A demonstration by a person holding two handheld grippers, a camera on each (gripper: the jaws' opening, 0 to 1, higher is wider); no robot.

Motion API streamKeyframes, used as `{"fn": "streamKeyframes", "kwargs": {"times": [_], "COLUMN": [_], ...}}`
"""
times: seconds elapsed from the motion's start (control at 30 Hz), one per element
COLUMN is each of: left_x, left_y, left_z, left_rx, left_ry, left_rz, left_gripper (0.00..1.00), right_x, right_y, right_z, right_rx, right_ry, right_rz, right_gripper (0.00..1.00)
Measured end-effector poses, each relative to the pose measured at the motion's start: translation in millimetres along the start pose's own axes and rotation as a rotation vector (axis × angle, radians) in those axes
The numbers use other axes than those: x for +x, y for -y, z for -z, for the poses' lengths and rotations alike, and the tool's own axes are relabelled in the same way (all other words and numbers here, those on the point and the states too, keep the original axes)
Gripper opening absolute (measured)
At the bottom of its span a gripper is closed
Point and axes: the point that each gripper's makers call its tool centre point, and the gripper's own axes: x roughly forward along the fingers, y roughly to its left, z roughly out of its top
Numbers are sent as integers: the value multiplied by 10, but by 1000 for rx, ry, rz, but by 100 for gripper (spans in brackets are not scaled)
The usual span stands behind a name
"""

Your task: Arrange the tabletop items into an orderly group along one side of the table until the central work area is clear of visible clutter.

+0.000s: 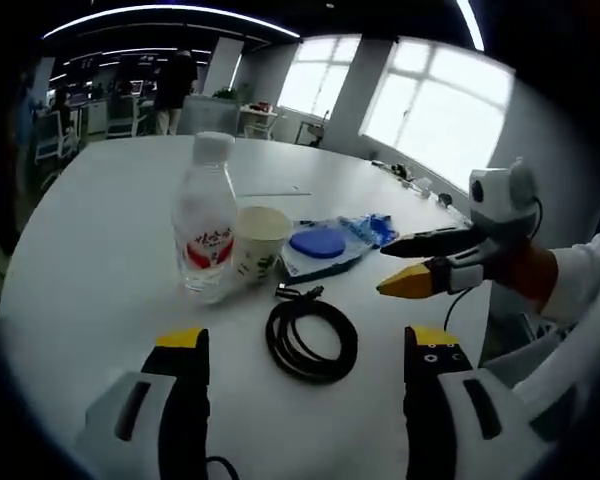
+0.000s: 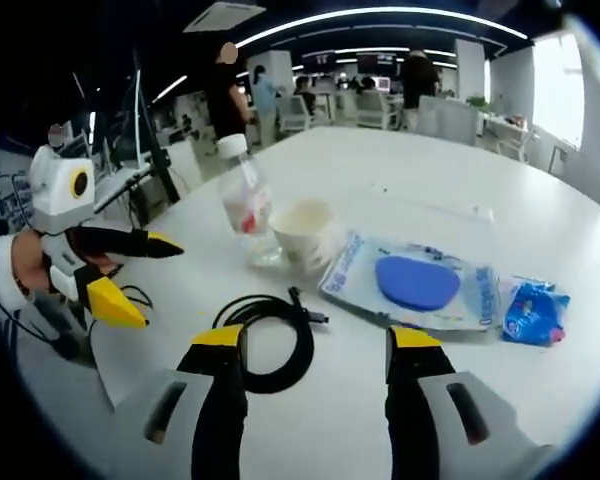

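Items sit clustered mid-frame on the white surface [image 1: 100, 230]: water bottle [image 1: 206, 218], paper cup [image 1: 259, 241] just beside and right of it, a flat plastic packet [image 1: 325, 247] with a blue disc inside, a small blue wrapper [image 2: 533, 311] at the packet's far end, and a coiled black cable [image 1: 311, 338] nearest the camera. Nothing looks grouped at an edge yet; the tidy-up appears barely begun.

Risks, judged from the layout: the bottle is tall and narrow, with the cup almost touching it, so a sideways nudge to either could tip the bottle or knock the light cup over. The cable is loose, with its plug end [image 1: 298, 292] sticking out toward the cup; dragging the coil could snag the cup or packet and pull them along. The packet is thin and flat, so a claw may slide over it or pinch only the film.

Left claw [image 1: 305, 345], bottom of the left gripper view: released, jaws wide apart, holding nothing, pointing across the surface with the cable between the tips. Right claw [image 2: 315, 340], bottom of the right gripper view: also released and empty, the cable coil just left of centre ahead of it. In the left gripper view the right claw enters at right, jaws parted, hovering near the packet's end. A white sleeve [image 1: 585, 275] shows behind it.
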Motion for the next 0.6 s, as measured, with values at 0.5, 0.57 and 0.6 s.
{"fn": "streamKeyframes", "kwargs": {"times": [0.5, 0.57, 0.6], "left_x": [354, 393, 402], "left_y": [-154, -188, -198], "left_z": [253, 277, 292], "left_rx": [-29, -10, 3], "left_ry": [-89, -108, -119], "left_rz": [-56, -77, -85], "left_gripper": [66, 58, 55], "right_x": [355, 395, 410], "right_y": [-56, -62, -63], "right_z": [285, 322, 331], "right_rx": [-6, -13, -16], "right_ry": [-105, -123, -127], "right_rz": [-9, -11, -10], "right_gripper": [43, 38, 37]}}
